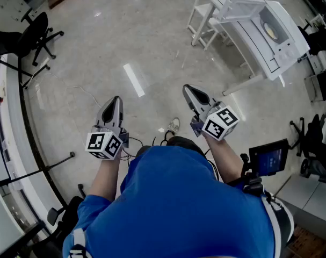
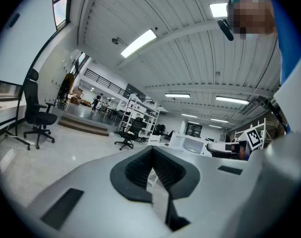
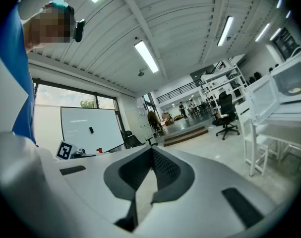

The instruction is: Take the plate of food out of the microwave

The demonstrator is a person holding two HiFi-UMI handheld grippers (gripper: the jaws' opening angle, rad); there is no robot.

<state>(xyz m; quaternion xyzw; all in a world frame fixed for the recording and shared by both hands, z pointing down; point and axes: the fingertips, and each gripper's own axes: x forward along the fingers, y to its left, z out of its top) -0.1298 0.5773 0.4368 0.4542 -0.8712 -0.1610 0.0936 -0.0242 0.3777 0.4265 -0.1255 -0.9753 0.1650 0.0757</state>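
The white microwave [image 1: 270, 28] stands on a white table [image 1: 243, 36] at the far right of the head view, well away from both grippers. A yellowish plate of food [image 1: 271, 30] shows through its front. The right gripper view has the microwave [image 3: 284, 90] at its right edge with the plate [image 3: 293, 89] inside. In the left gripper view the microwave [image 2: 199, 144] is small and distant. My left gripper [image 1: 116, 102] and right gripper [image 1: 190, 91] are held in the air over the floor, both shut and holding nothing. Seen along their jaws, the left gripper [image 2: 151, 160] and right gripper [image 3: 151, 157] have their tips together.
Black office chairs [image 1: 36, 34] stand at the upper left beside a long curved desk [image 1: 9, 122]. A white stool [image 1: 204, 12] is next to the microwave table. A small screen on a stand [image 1: 268, 157] sits at the right. Cables lie on the floor by my shoe [image 1: 173, 126].
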